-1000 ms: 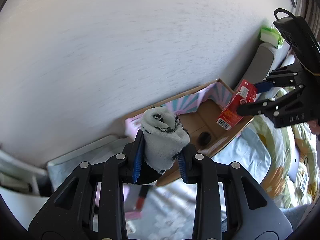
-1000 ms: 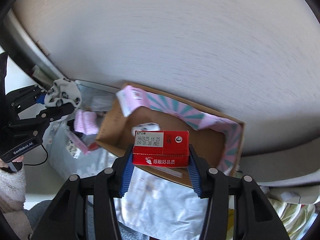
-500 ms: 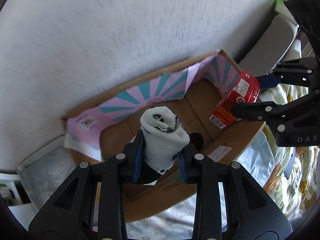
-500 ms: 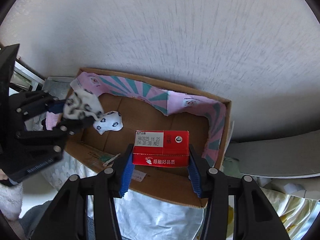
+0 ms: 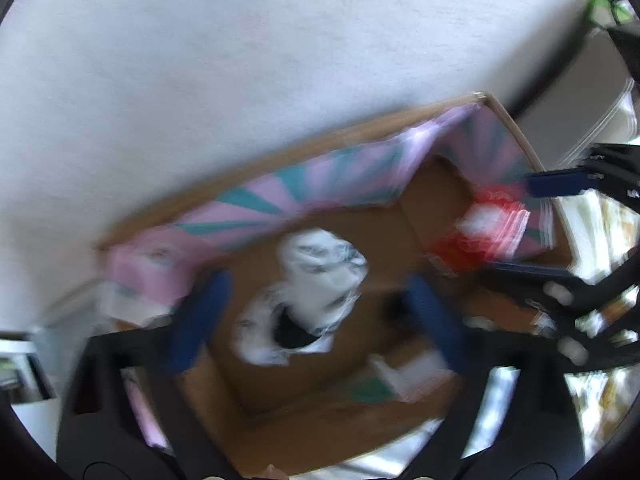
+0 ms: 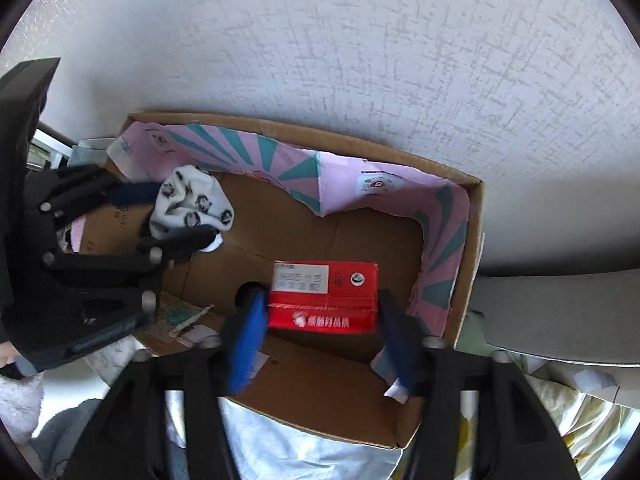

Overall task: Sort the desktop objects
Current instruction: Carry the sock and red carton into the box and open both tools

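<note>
Two releases, both over the cardboard box [image 6: 472, 216]. Left gripper [image 5: 316, 312]: jaws have just been opening, now spread wide; rolled sock [image 5: 320, 276] sits loose between them above the box's left end, blurred. Right gripper [image 6: 320, 320]: jaws have just been opening, pads clear of the red carton [image 6: 324, 300], which sits between them toward the box's right end, near its front wall. Against half a second earlier, when both items were pinched, neither is gripped. Judgement: both items count as sorted.
</note>
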